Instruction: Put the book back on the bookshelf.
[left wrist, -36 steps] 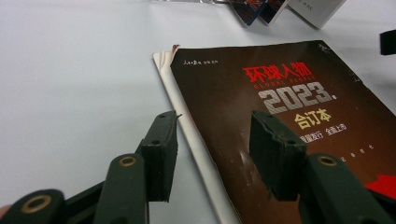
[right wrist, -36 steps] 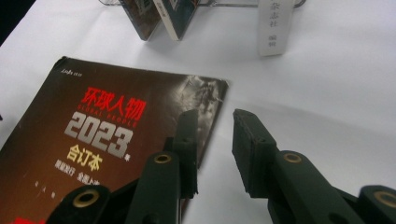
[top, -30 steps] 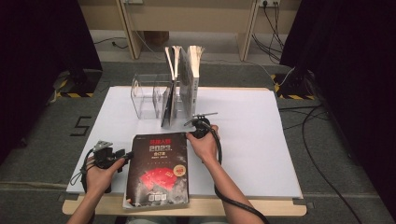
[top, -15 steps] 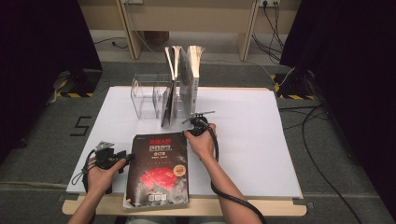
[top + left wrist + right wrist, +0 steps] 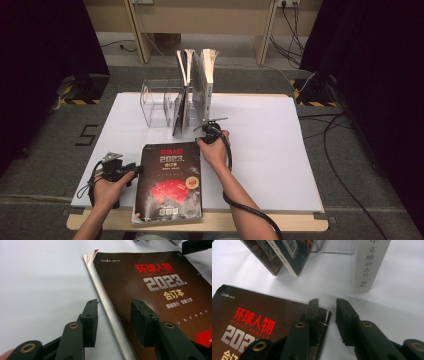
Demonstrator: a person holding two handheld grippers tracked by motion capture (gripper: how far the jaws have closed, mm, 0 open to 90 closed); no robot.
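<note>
On the white desk [image 5: 280,150], near the person's edge, a dark magazine [image 5: 170,182] with red and silver cover lettering lay flat, not yet lifted. The left gripper [image 5: 113,315] sat at its left edge, fingers [image 5: 90,315] half open and just closing, one on each side of the edge, apparently not yet pressing it. The right gripper [image 5: 327,312] sat at the far right corner, its fingers likewise just narrowing astride the corner without a clear pinch. Judging by this, the pickup was only beginning, and carrying the magazine to the rack remained. Farther back, a clear plastic rack [image 5: 160,102] held several upright books [image 5: 197,85] at its right end, while its left compartments looked empty.
</note>
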